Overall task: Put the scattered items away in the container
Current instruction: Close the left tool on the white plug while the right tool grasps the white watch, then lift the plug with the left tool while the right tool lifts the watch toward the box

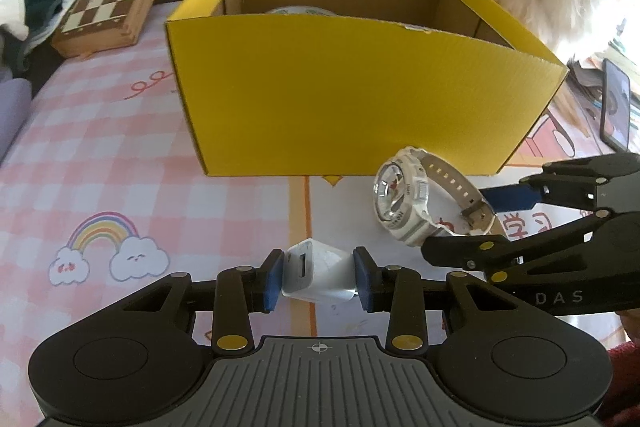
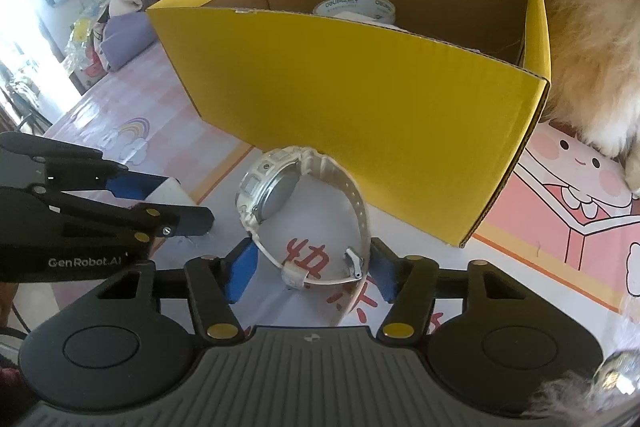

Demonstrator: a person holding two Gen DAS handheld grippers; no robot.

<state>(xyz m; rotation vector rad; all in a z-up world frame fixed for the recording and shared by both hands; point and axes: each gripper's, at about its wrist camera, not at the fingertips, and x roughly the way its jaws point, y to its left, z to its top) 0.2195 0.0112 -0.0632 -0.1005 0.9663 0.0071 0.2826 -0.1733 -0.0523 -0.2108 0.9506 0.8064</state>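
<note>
Left wrist view: white charger (image 1: 316, 277) pinched between left gripper (image 1: 317, 279) pads on the mat, yellow box (image 1: 340, 95) directly beyond; right gripper (image 2: 312, 267) clasping white watch (image 2: 280, 195) strap, box likewise far side.

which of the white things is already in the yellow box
The white tape roll: it lies inside the yellow box. The white charger and white watch sit on the table in front.

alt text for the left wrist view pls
The left gripper clamps a small white plastic charger cube on a pink checked tablecloth. Beyond stands an open yellow cardboard box; to its right, the right gripper closes around a white wristwatch.
</note>
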